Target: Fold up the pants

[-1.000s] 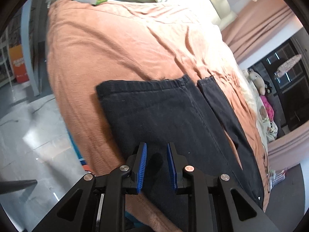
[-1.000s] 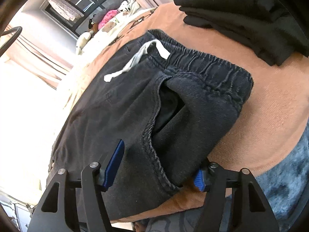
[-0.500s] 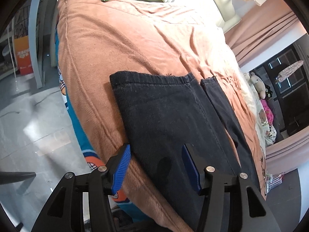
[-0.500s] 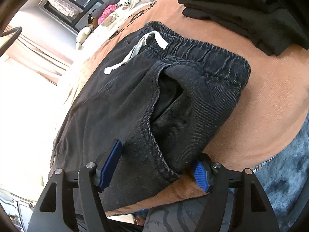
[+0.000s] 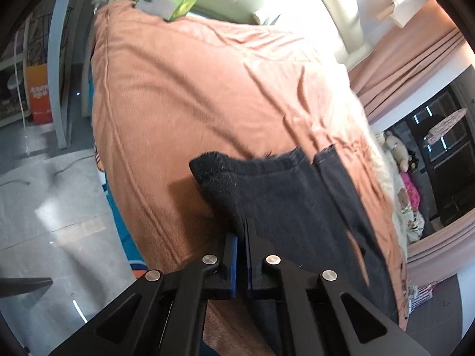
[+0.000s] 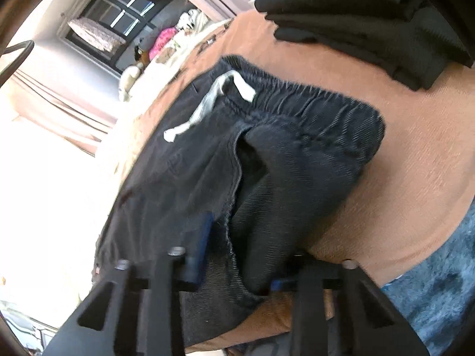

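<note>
Left wrist view. Your left tongs [image 5: 241, 234] are pressed together on the near edge of one leg of the pants [image 5: 299, 207], close to the hem. Half a second ago these tongs stood wide over flat cloth; now the hem corner [image 5: 207, 163] is lifted and curled off the bed [image 5: 184, 83], casting a shadow on the cover beneath it. The second leg lies flat just beyond the first, on the far side from the tongs. A tissue box [image 5: 166, 3] sits at the head of the bed, well apart from the pants.

Right wrist view. Your right tongs [image 6: 237, 255] straddle the hip edge of the pants [image 6: 184, 178] below the waistband [image 6: 311, 103], the left pad on top of the cloth and the right pad under the bunched side by the pocket [image 6: 240, 160]. The gap is narrower than half a second ago, yet the frame is blurred and you cannot tell whether the pads have closed on the cloth. The drawstring [image 6: 207, 103] lies loose across the front. A stack of dark clothes [image 6: 371, 14] rests beyond the waistband, apart from it.

Reading: with the leg end gripped and raised, the first fold appears to be starting; the waist end looks about to be secured.
</note>
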